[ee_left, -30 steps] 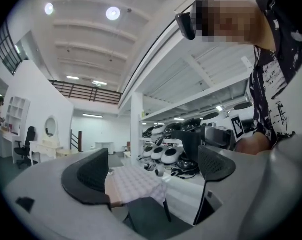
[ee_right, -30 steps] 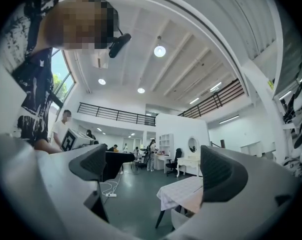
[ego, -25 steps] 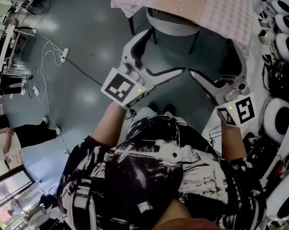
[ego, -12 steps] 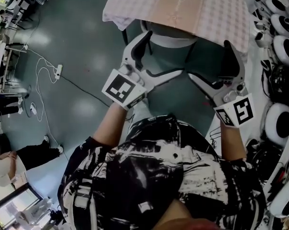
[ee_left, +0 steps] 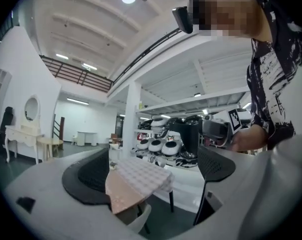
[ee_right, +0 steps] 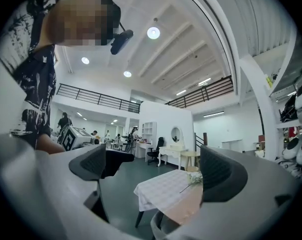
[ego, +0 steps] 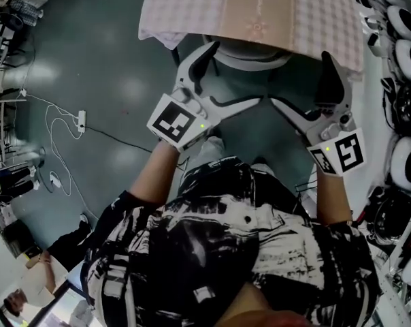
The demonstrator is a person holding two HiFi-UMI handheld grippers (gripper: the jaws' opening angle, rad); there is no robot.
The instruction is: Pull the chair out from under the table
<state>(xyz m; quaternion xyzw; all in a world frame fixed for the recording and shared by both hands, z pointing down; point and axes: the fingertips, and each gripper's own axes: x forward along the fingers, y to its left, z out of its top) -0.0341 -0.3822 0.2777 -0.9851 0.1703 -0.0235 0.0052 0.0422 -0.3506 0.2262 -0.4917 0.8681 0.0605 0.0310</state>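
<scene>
Holding both tools out toward the far, cloth-covered table point(ego: 314, 19), the person has neither one touching anything. The left gripper point(ego: 231, 75) has its jaws spread wide with only air between them. The right gripper point(ego: 302, 90), just beside it, is likewise released and empty. The chair point(ego: 250, 61) sits tucked under the table's near edge, its pale seat partly hidden, beyond both grippers.

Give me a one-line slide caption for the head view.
Left gripper and right gripper, both open, hover short of the white chair tucked under the cloth-covered table.
</scene>
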